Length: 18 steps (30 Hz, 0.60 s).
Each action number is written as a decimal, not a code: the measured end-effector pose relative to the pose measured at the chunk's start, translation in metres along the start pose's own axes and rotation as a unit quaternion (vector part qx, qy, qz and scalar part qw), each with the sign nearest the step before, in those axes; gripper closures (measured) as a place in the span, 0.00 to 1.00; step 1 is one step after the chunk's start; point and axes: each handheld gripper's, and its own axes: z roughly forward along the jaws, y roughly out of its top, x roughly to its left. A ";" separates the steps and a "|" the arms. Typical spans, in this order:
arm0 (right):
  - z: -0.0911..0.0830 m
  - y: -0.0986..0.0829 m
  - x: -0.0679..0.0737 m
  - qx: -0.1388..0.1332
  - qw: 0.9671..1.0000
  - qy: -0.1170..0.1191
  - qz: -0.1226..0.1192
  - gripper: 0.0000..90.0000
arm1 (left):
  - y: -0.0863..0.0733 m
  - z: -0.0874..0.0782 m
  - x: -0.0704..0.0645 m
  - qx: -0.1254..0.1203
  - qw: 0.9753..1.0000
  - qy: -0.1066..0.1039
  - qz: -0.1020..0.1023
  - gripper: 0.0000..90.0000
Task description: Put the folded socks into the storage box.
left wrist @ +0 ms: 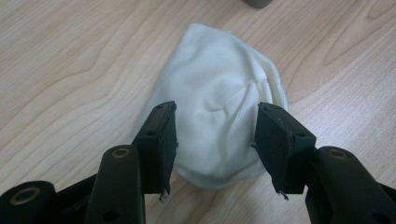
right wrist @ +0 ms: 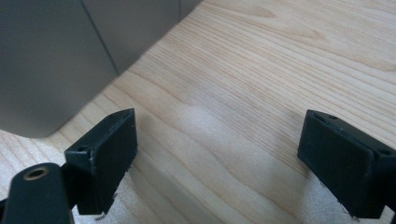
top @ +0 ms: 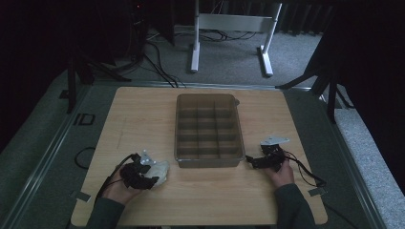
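High view: pale wooden table (top: 143,119) in a dim room, grey carpet and a white desk frame (top: 229,28) beyond. Grey divided bin (top: 207,129) at centre. Left gripper (top: 139,172) over a white cloth (top: 160,171) near the front left edge; right gripper (top: 260,161) just beside the bin's front right corner.

Left gripper view: soft, crumpled white cloth (left wrist: 219,116) lying on woodgrain, between parted jaws, not yet clamped.

Right gripper view: jaws wide apart over bare wood, smooth grey bin wall (right wrist: 70,51) close by.
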 end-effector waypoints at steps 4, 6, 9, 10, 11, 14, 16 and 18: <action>0.000 0.000 0.000 0.000 1.000 0.000 0.000 0.13 | 0.005 0.003 -0.004 -0.001 1.000 -0.003 0.006 0.53; 0.000 0.000 0.000 0.000 1.000 0.000 0.000 0.13 | 0.007 0.002 -0.004 -0.003 1.000 -0.004 0.009 0.53; 0.000 0.000 0.000 0.000 1.000 0.000 0.000 0.13 | 0.009 -0.002 -0.001 -0.012 1.000 -0.008 0.007 0.53; 0.000 0.000 0.000 0.000 1.000 0.000 0.000 0.13 | 0.009 -0.002 -0.001 -0.012 1.000 -0.008 0.007 0.53; 0.000 0.000 0.000 0.000 1.000 0.000 0.001 0.13 | 0.010 -0.006 0.002 -0.013 1.000 -0.008 0.007 0.53; 0.000 0.000 0.000 0.000 1.000 0.000 0.001 0.13 | 0.012 -0.009 0.005 -0.010 1.000 -0.011 0.011 0.53; 0.000 0.000 0.000 0.000 1.000 0.000 0.000 0.13 | 0.013 -0.008 0.006 -0.004 1.000 -0.017 0.016 0.51; 0.000 0.000 0.000 0.000 1.000 0.000 0.000 0.13 | 0.014 -0.004 0.007 0.003 0.999 -0.028 0.020 0.50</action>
